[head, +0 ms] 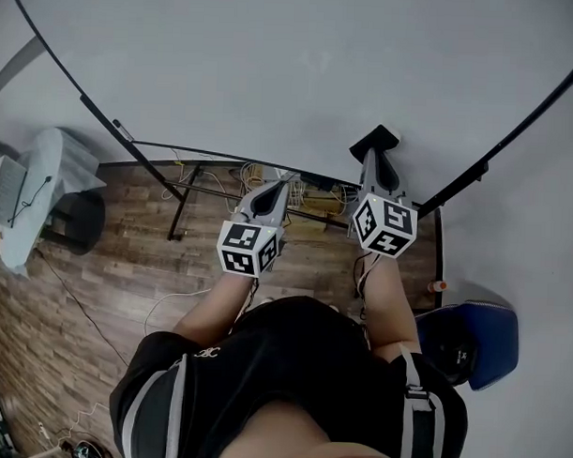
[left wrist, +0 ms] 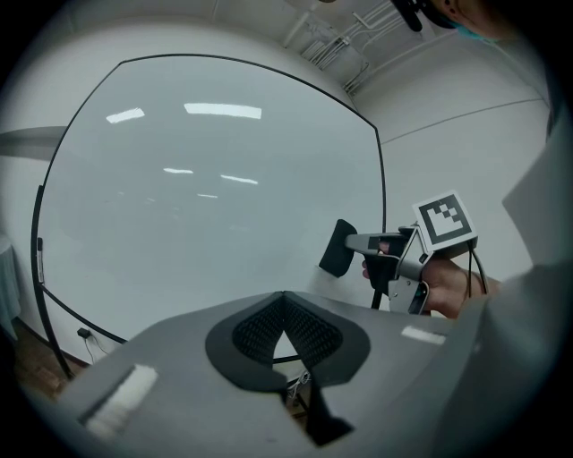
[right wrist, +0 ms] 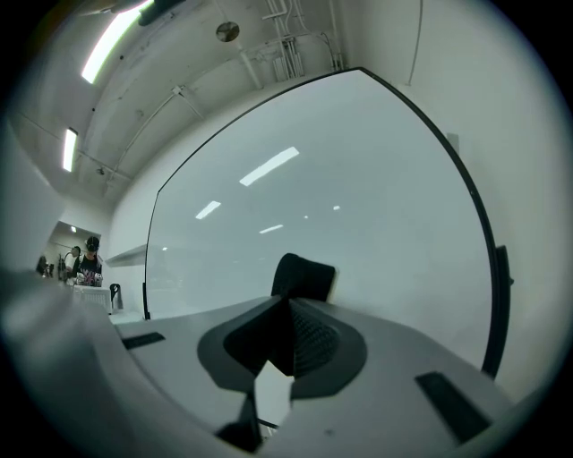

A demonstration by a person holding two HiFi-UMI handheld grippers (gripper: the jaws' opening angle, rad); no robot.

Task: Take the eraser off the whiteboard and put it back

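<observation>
From the head view, the only print is the black-and-white square markers on the cubes of the two grippers. The right gripper (head: pixel 375 155) reaches to the whiteboard (head: pixel 273 73), and the black eraser (head: pixel 376 139) sits at its tip, low on the board near the right leg of the black frame. The left gripper (head: pixel 284 186) points at the board's lower edge, well short of the eraser. A blue chair (head: pixel 493 348) stands on the wooden floor at the lower right with something dark on its seat.

In the left gripper view, this gripper's jaws are clenched pad to pad with nothing between them. Beyond them the right gripper's marker cube (left wrist: pixel 445 219) shows its square pattern. The eraser stands upright at that gripper's tip, right at the board's face; whether it touches the board cannot be told.

In the right gripper view, the jaws are clamped on the eraser's lower part. Its black body rises above the pads in front of the white board, which bears no marks. Two people (right wrist: pixel 82 259) stand far off at the left edge.
</observation>
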